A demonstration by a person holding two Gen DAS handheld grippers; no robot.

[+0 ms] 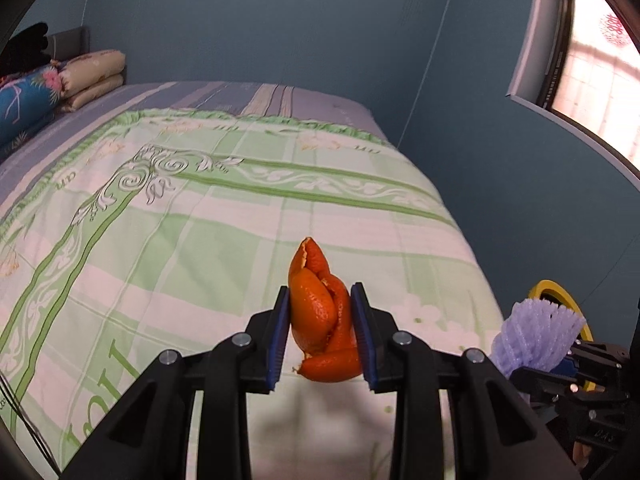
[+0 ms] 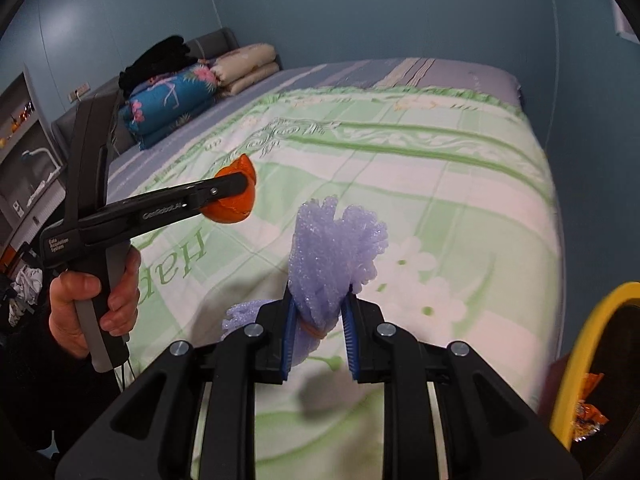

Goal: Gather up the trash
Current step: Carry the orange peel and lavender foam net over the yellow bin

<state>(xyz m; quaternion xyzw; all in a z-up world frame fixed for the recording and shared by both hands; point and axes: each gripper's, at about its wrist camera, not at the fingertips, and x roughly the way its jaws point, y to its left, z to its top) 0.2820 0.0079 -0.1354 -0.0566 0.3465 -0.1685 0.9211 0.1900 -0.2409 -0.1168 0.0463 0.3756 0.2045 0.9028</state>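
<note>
Teal walls (image 1: 280,20) close in a bedroom where a bed (image 1: 180,208) lies under a green-and-white floral quilt. Held clear above that quilt is an orange peel (image 1: 322,320), curled and upright, clamped between the blue pads (image 1: 280,336) of the left gripper (image 1: 322,336); from the right wrist view the same peel (image 2: 236,200) sits at the tip of that gripper (image 2: 234,196), whose handle is wrapped by the person's left hand (image 2: 92,308). Just to its right, a purple foam fruit net (image 2: 332,256) — bunched, bound low down with a rubber band — stands pinched between the pads of the right gripper (image 2: 318,328), its frilled top fanning upward; it appears at the right edge of the left wrist view too (image 1: 536,328). Both pieces of trash are off the bed, near each other but not touching. Beside the bed's right edge stands a yellow-rimmed trash bin (image 2: 576,360) with an orange wrapper (image 2: 588,412) visible inside. Folded blankets (image 2: 244,68) and a blue floral pillow (image 2: 172,100) are stacked at the far head of the bed, and a window (image 1: 592,64) glows on the right wall.
</note>
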